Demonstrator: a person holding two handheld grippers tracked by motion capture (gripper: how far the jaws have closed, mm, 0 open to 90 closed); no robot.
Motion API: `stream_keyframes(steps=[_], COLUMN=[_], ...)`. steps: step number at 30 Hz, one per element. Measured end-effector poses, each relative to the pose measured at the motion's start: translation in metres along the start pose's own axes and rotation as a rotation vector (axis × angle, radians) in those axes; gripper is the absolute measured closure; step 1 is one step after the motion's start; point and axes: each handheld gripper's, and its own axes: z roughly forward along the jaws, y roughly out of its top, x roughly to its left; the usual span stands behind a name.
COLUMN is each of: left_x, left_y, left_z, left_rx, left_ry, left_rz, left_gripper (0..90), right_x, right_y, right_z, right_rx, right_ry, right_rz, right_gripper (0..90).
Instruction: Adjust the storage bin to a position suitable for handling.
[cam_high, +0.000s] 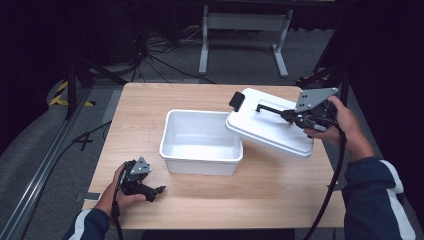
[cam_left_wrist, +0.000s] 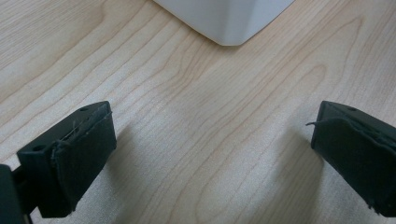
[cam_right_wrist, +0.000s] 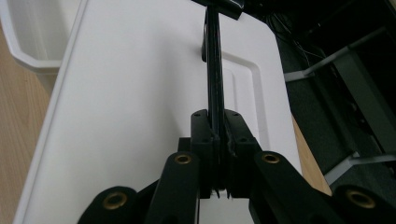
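Observation:
A white lid (cam_high: 267, 120) hangs tilted over the table's right half, its low left edge over the right rim of the open white bin (cam_high: 176, 150). My right gripper (cam_high: 286, 114) is shut on the lid's thin black handle (cam_high: 267, 108). In the right gripper view the black handle (cam_right_wrist: 215, 70) runs straight up from between my closed right gripper (cam_right_wrist: 216, 128) across the white lid (cam_right_wrist: 140, 93). My left gripper (cam_high: 159, 190) rests on the table near the front left, open and holding nothing. Its two black pads (cam_left_wrist: 81, 154) stand wide apart over bare wood in the left gripper view.
The bin's corner (cam_left_wrist: 229, 23) lies just ahead of the left jaws. The wooden table (cam_high: 280, 190) has free room at the front and far left. A black latch (cam_high: 236, 101) sits on the lid's far end. A white frame (cam_high: 245, 22) and cables lie on the floor beyond.

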Motion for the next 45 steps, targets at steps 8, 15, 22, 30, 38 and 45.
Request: stream_keyframes(steps=[8, 15, 22, 30, 38, 45], left_x=[0.0, 0.0, 0.0, 0.0, 0.0, 0.0], left_y=[0.0, 0.0, 0.0, 0.0, 0.0, 0.0], left_z=[0.0, 0.0, 0.0, 0.0, 0.0, 0.0], left_rx=[0.0, 0.0, 0.0, 0.001, 0.0, 0.001], left_ry=[0.0, 0.0, 0.0, 0.001, 0.002, 0.002], left_rz=[0.0, -0.001, 0.0, 0.0, 0.001, 0.001], left_gripper=[0.5, 0.5, 0.5, 0.5, 0.6, 0.6], right_x=[-0.005, -0.009, -0.007, -0.005, -0.006, -0.003], right_y=[-0.026, -0.05, -0.06, -0.068, -0.078, -0.086], right_z=[-0.01, -0.013, 0.002, 0.023, 0.041, 0.067], right_rx=[0.005, 0.027, 0.063, 0.097, 0.113, 0.146], right_ry=[-0.022, -0.043, -0.029, -0.005, 0.017, 0.047], right_rz=[0.047, 0.085, 0.096, 0.102, 0.133, 0.154], right_gripper=[84.6, 84.6, 84.6, 84.6, 84.6, 84.6])
